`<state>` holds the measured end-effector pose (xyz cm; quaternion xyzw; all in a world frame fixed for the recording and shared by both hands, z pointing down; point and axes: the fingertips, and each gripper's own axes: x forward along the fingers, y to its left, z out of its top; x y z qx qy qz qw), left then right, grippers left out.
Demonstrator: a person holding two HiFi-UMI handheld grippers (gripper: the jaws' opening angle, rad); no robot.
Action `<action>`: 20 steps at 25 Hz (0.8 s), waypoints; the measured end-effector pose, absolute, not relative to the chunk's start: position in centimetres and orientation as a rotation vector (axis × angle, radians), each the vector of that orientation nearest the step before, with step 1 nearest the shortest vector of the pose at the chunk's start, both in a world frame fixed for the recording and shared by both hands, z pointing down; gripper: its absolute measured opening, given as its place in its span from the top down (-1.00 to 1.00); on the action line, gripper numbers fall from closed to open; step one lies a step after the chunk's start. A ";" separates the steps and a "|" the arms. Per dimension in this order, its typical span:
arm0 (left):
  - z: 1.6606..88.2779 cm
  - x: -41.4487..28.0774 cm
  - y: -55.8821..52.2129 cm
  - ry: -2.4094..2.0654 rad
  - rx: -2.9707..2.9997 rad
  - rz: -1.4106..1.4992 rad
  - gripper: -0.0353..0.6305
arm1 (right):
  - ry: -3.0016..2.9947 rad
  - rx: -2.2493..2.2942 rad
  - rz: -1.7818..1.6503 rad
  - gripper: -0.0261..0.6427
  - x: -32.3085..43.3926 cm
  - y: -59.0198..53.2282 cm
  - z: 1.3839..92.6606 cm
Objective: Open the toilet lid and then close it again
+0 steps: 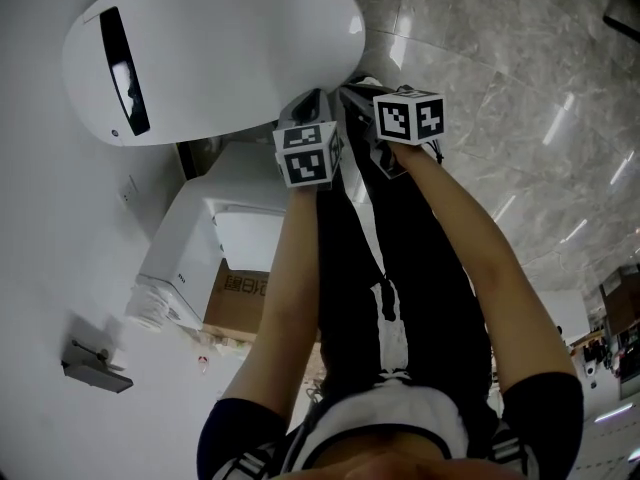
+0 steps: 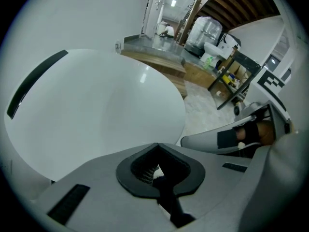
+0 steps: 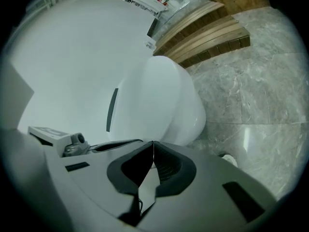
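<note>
The white toilet lid (image 1: 220, 48) lies closed on the bowl, with a dark strip (image 1: 125, 68) near its back. In the head view both grippers hover side by side just off the lid's front edge. My left gripper (image 1: 303, 105) is shut with nothing in it; in the left gripper view its jaws (image 2: 157, 145) meet above the broad lid (image 2: 96, 110). My right gripper (image 1: 352, 88) is also shut and empty. In the right gripper view its jaws (image 3: 153, 143) point at the toilet (image 3: 159, 100) from a little farther off. Neither gripper visibly touches the lid.
A white unit (image 1: 215, 233) and a cardboard box (image 1: 240, 293) stand beside the toilet. Grey marble floor (image 1: 520, 88) spreads to the right. A small wall fixture (image 1: 95, 363) sits lower left. Wooden steps (image 3: 207, 28) lie beyond the toilet. The person's legs (image 1: 400, 268) stand close behind the grippers.
</note>
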<state>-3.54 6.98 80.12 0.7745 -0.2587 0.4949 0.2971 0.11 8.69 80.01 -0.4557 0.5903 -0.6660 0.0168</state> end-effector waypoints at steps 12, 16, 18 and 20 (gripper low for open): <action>64.8 -3.6 4.4 -0.759 2.143 1.149 0.88 | 2.045 -1.406 -1.945 0.90 -0.3 8.5 65.1; 58.6 -4.2 5.3 -0.754 2.163 1.076 0.88 | 2.119 -1.415 -1.909 0.90 -0.7 8.5 59.9; 56.3 -4.5 5.6 -0.746 2.161 1.034 0.88 | 2.172 -1.417 -1.881 0.90 -0.8 8.2 57.4; 54.4 -4.8 6.0 -0.737 2.163 1.013 0.88 | 2.216 -1.420 -1.856 0.90 -0.9 7.9 55.0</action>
